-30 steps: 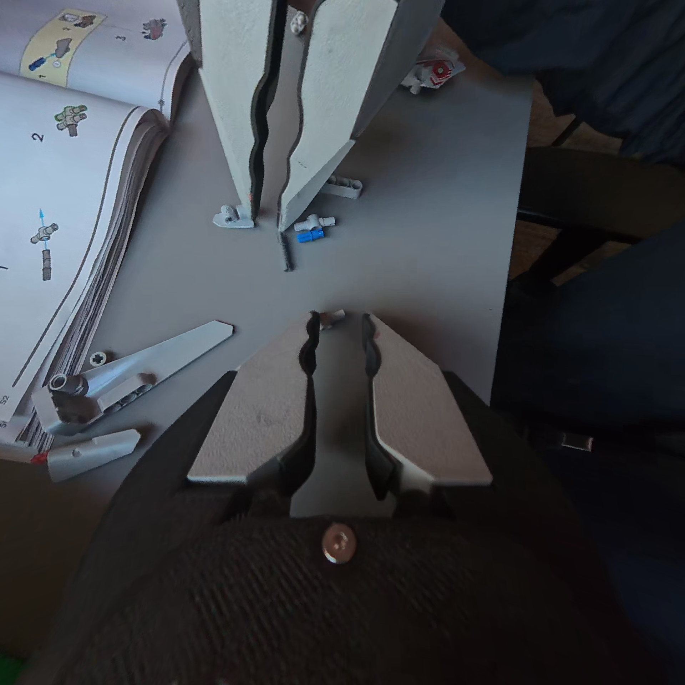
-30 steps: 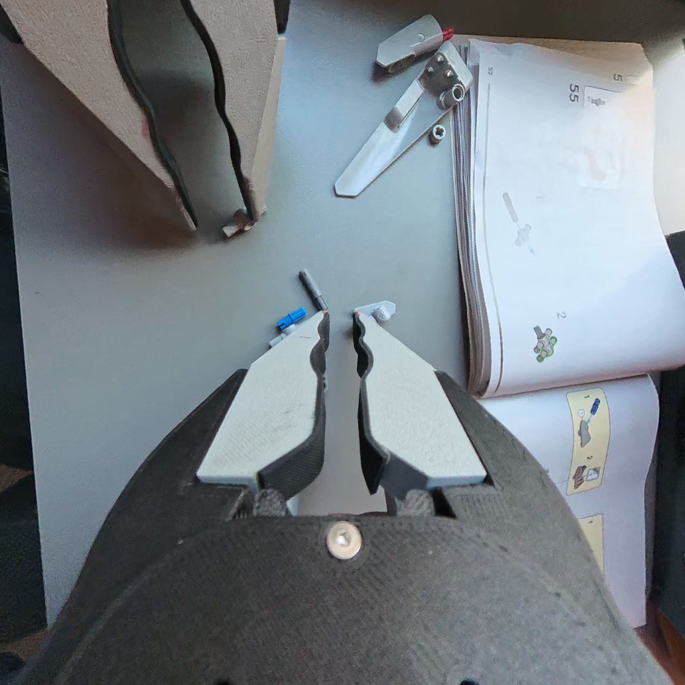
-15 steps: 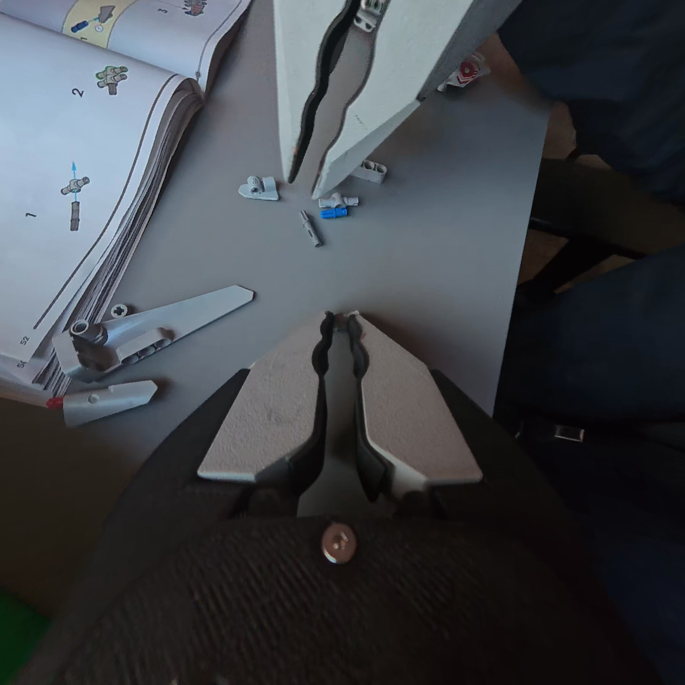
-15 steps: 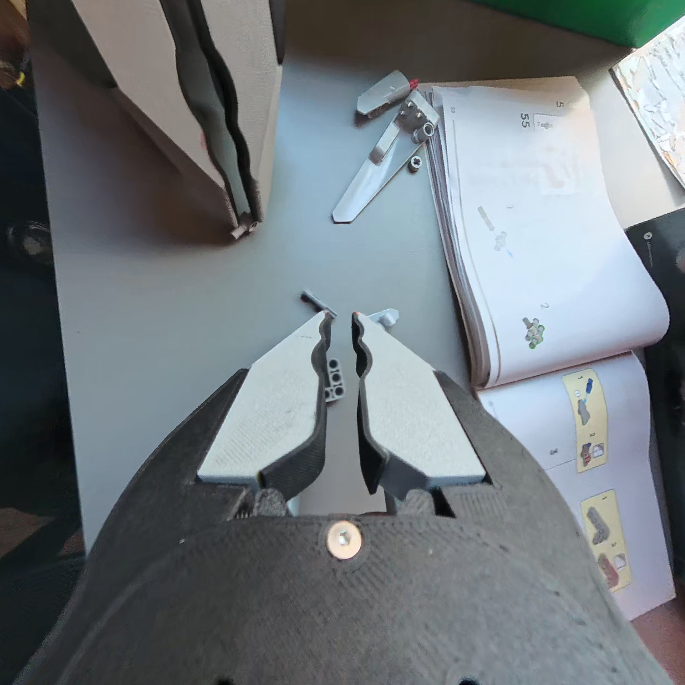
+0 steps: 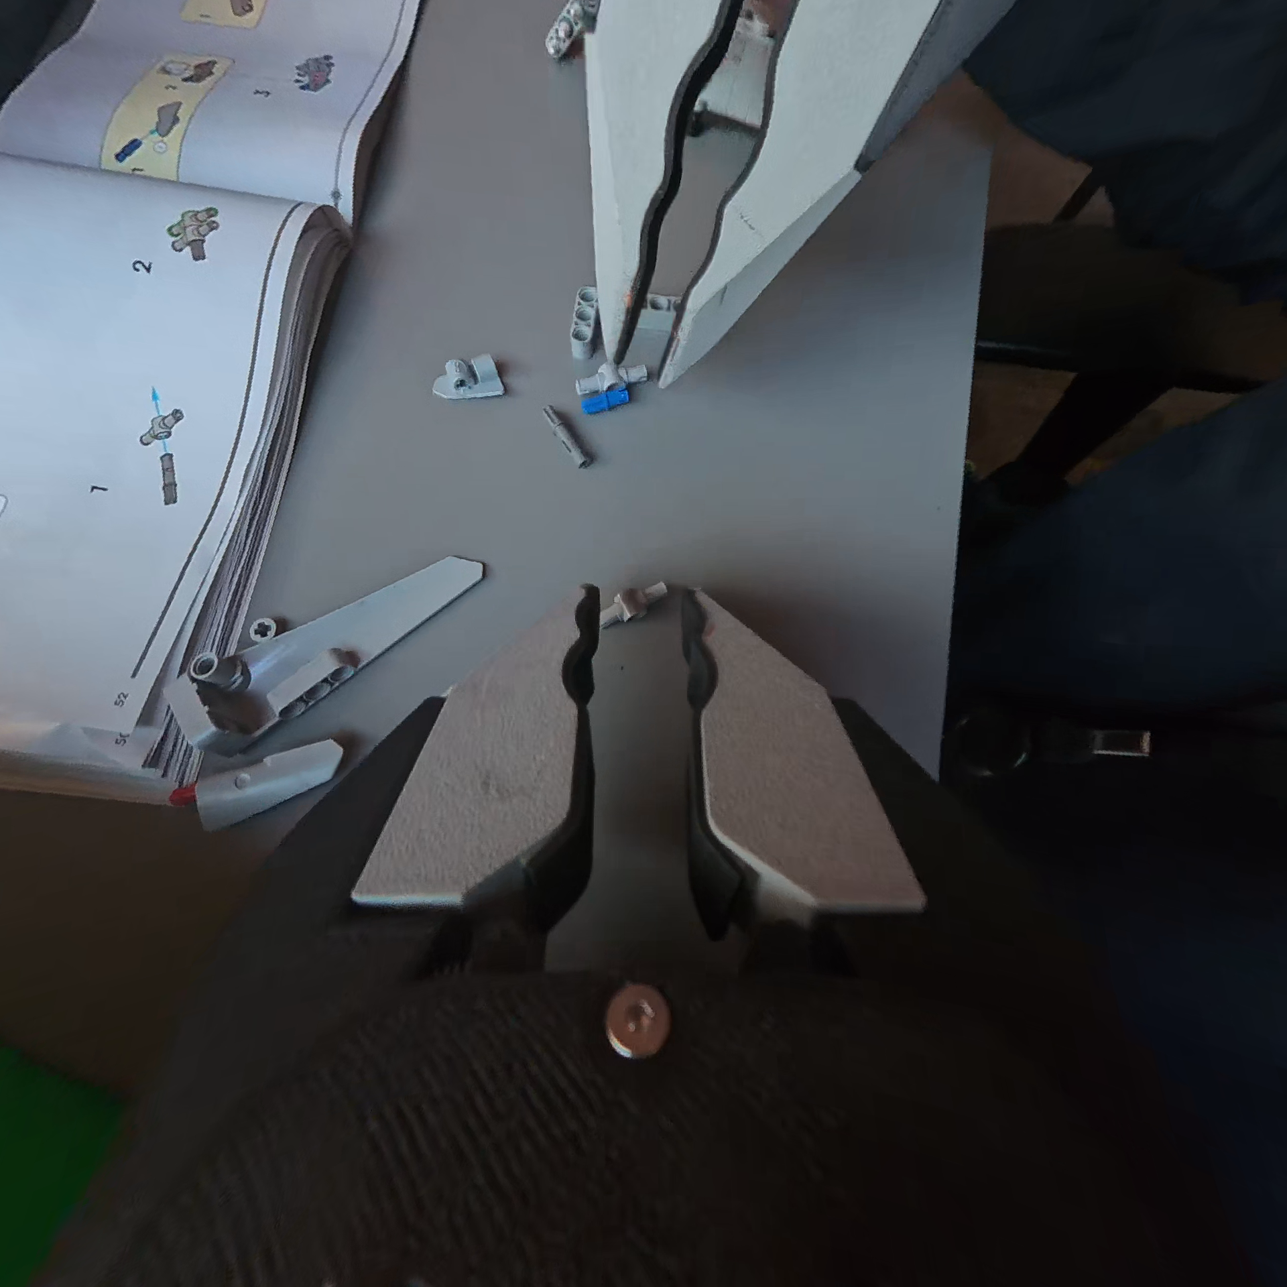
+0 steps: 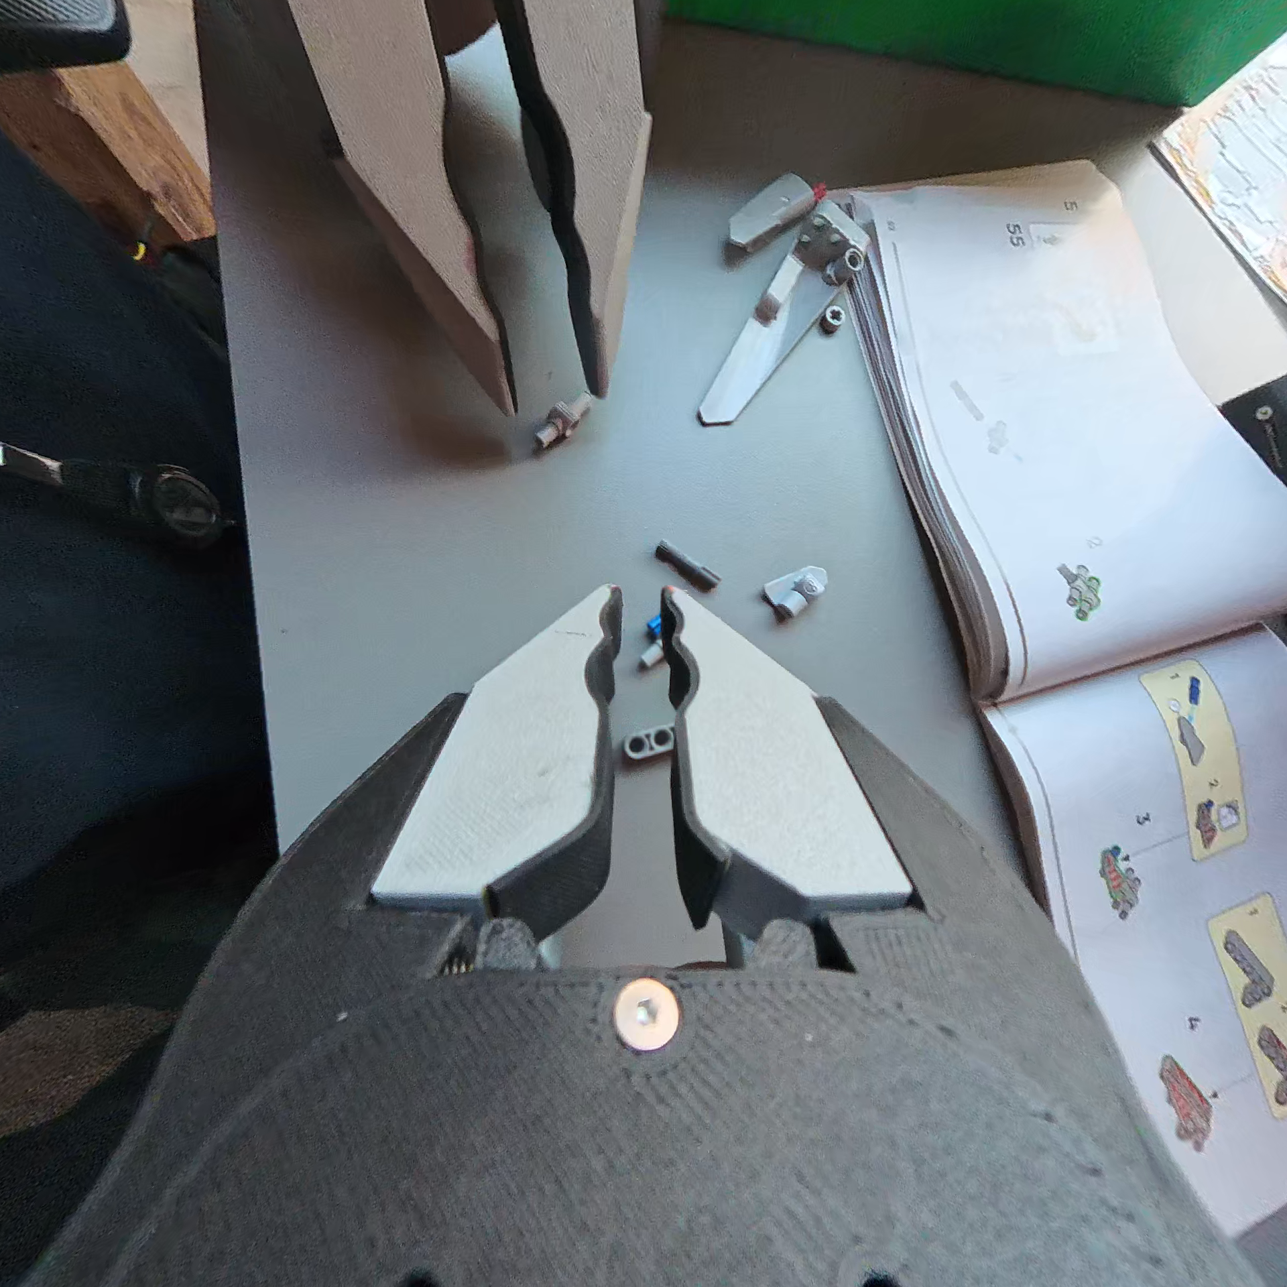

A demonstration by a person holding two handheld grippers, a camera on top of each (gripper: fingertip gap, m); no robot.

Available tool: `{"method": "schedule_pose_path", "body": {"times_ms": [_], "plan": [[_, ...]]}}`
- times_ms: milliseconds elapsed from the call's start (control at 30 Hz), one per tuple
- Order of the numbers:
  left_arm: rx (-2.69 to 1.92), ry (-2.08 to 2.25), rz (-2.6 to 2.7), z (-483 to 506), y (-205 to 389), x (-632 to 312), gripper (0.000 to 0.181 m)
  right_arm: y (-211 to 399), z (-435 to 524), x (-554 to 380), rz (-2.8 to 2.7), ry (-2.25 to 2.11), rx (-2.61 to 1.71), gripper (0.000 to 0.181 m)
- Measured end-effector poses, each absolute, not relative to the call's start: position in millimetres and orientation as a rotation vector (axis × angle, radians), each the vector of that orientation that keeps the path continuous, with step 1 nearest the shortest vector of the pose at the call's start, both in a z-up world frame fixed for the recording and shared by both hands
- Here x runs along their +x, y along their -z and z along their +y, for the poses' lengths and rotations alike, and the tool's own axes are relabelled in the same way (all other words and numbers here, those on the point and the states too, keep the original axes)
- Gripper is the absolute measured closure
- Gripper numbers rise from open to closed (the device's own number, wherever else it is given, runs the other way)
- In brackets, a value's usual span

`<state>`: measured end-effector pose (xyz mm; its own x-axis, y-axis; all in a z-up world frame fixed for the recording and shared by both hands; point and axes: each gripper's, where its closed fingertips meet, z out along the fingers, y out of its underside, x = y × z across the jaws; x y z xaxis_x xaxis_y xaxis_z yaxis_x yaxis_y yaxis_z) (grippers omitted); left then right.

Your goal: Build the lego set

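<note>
Where shut before, left gripper (image 5: pixel 637 602) jaws parted.

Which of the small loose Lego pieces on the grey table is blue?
The short blue pin, lying against a light grey connector at the right gripper tips. The dark axle pin and the other loose pieces are grey.
</note>
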<state>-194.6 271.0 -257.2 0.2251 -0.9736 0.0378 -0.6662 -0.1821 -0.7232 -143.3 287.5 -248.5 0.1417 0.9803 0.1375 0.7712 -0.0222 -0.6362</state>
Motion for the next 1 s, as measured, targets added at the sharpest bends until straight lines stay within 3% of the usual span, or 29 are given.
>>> {"method": "schedule_pose_path", "body": {"times_ms": [33, 467, 767, 1000], "plan": [[-1.925, 0.665, 1.525, 271, 260, -195, 0.16, 250, 287, -145, -1.682, -0.468, -1.84, 0.173], [-2.077, 0.595, 1.364, 283, 269, -205, 0.176, 254, 304, -145, -1.745, -0.398, -1.823, 0.173], [-2.182, 0.768, 1.209, 278, 266, -208, 0.169, 270, 316, -154, -1.942, -0.304, -1.79, 0.17], [-2.181, 0.803, 1.236, 269, 265, -211, 0.16, 271, 309, -163, -1.967, -0.325, -1.766, 0.177]]}}
